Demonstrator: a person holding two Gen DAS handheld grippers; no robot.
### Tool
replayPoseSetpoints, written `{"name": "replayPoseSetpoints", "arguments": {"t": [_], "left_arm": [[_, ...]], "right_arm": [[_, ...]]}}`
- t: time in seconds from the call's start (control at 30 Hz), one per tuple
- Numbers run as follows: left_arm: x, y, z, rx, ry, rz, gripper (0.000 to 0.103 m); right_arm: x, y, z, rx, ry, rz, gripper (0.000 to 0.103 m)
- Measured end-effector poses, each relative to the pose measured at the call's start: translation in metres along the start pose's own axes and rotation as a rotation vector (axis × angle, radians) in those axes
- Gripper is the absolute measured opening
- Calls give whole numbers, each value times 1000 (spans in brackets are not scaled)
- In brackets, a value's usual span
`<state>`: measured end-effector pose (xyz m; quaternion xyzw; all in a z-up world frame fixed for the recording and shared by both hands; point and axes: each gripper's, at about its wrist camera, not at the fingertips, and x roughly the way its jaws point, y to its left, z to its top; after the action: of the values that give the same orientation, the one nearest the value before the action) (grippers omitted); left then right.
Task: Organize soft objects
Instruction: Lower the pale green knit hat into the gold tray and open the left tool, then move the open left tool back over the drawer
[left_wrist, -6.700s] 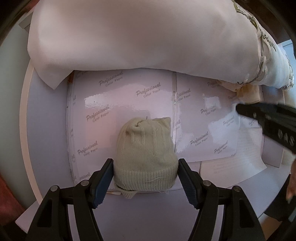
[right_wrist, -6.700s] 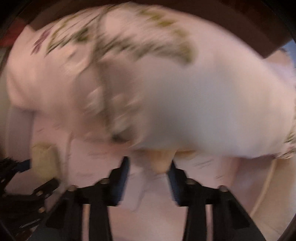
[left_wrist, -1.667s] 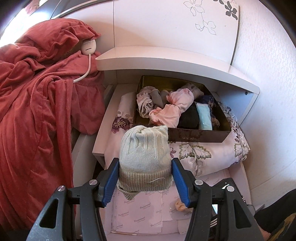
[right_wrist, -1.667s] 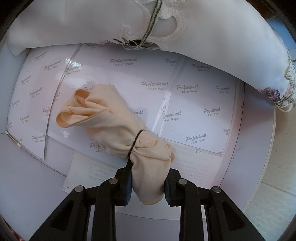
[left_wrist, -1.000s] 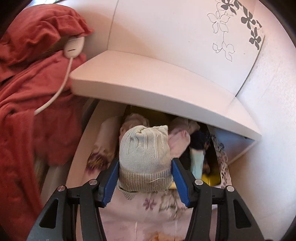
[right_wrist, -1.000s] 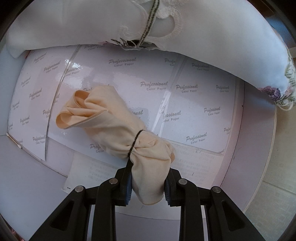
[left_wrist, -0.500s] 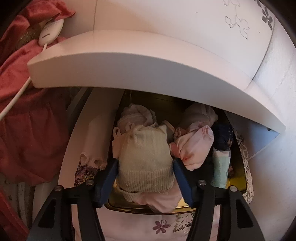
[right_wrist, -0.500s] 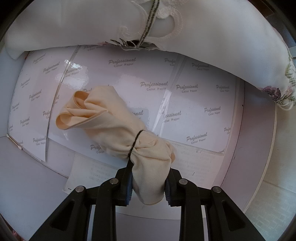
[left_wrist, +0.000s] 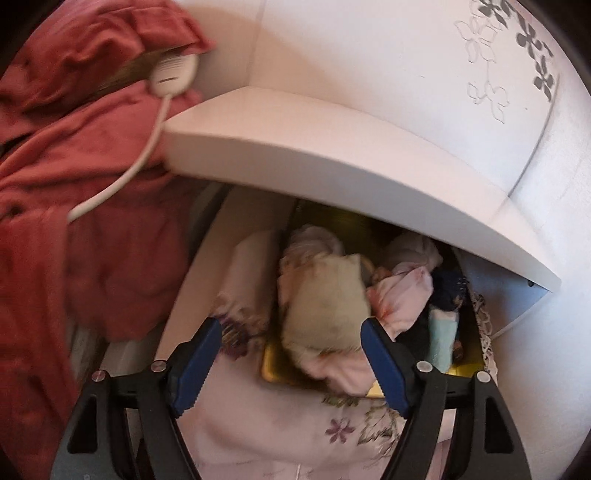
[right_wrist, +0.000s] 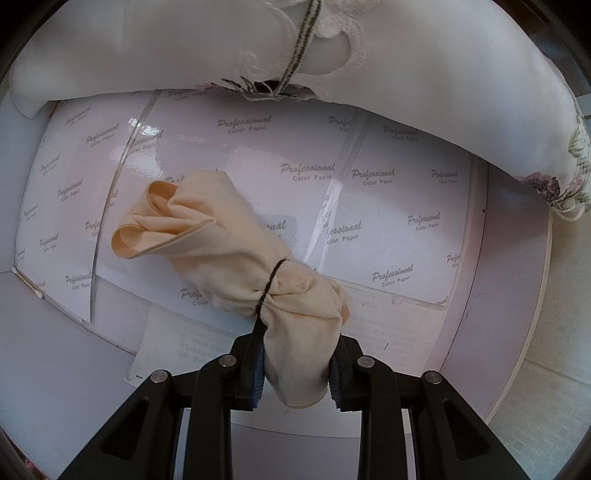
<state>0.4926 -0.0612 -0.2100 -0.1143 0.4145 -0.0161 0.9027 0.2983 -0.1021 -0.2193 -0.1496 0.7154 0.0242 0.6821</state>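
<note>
In the left wrist view, the pale green knit hat (left_wrist: 325, 306) lies in the dark box (left_wrist: 469, 369) on other rolled clothes, free of any grip. My left gripper (left_wrist: 291, 365) hovers just in front of it, its jaws opening wide, pads clear of the hat. A pink bundle (left_wrist: 402, 299) and a light blue item (left_wrist: 443, 336) sit beside the hat. In the right wrist view, my right gripper (right_wrist: 297, 380) is shut on the tied end of a peach cloth bundle (right_wrist: 221, 243), which rests on glossy paper sheets (right_wrist: 369, 206).
A white shelf (left_wrist: 332, 162) overhangs the box from above. A red blanket (left_wrist: 74, 206) with a white corded controller (left_wrist: 173, 74) lies to the left. Floral white fabric (left_wrist: 295, 424) sits under the box; the same fabric (right_wrist: 406, 74) drapes above the paper sheets.
The left jaws spread apart and let go of the green hat, which now lies in the box. The left gripper drew back slightly. The right gripper and peach bundle stayed still.
</note>
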Motion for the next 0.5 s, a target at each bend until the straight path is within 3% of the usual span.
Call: {"name": "replayPoseSetpoints", "arguments": {"t": [0.17,0.5], "left_arm": [[-17,3,-20,10,2,44,79],[-48,-5,-62,53,7,47,79]], "right_arm": [[0,0,0,-1,0,-1,28],[-1,1,0,3,-1,-1,28]]}}
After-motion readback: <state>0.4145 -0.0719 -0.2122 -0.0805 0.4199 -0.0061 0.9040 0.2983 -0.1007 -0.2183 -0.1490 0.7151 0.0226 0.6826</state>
